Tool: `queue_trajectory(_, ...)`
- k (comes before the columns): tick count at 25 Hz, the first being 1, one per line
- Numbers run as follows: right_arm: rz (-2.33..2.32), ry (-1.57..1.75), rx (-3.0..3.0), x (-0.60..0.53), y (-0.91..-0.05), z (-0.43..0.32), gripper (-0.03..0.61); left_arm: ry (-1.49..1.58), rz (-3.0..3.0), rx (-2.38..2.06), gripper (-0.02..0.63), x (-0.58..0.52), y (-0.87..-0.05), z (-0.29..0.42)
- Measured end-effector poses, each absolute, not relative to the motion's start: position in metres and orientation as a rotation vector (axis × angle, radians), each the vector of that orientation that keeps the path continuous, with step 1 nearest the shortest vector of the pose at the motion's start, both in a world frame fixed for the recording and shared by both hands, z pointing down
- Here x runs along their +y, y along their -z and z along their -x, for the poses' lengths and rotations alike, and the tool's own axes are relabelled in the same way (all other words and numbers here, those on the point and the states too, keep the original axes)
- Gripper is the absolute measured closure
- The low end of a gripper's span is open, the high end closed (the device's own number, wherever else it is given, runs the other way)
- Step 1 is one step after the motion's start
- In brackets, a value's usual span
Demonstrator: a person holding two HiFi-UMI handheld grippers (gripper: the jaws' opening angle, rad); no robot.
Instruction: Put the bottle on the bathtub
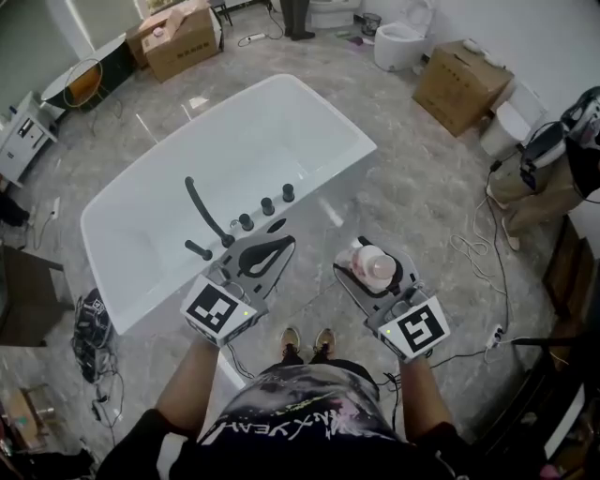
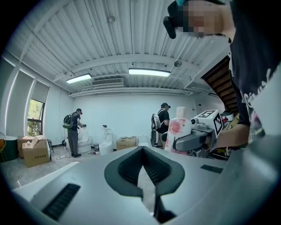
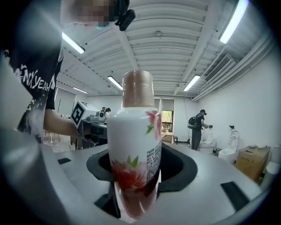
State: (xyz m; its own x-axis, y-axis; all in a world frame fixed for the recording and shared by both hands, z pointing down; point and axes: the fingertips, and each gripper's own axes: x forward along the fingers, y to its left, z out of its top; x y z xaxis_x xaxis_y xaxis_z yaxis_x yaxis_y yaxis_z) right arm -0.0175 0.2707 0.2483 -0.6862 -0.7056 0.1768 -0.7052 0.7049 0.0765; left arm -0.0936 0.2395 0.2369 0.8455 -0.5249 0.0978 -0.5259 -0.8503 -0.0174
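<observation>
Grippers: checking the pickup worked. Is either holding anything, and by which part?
The right gripper holds the floral bottle upright by its lower body. The left gripper is shut and empty.

The print on the bottle (image 3: 134, 145) was too small to read, and a standing person (image 1: 297, 19) in the head view was cut off by the top edge.

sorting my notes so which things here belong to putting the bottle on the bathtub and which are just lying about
For the job:
- bottle
- right tongs, shut on the bottle
- bathtub
- left tongs, shut and empty

Lying about:
- cardboard box
- toilet
- cables on the floor
</observation>
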Motion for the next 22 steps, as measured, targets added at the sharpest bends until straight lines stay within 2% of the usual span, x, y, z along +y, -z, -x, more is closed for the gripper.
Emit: queue_trajectory(22, -1.161, 0.012, -2.76, 0.275, -0.238, -0.004, 0.341, -0.167, -3.026, -0.847, 0.603, 0.245, -0.235, 0.069)
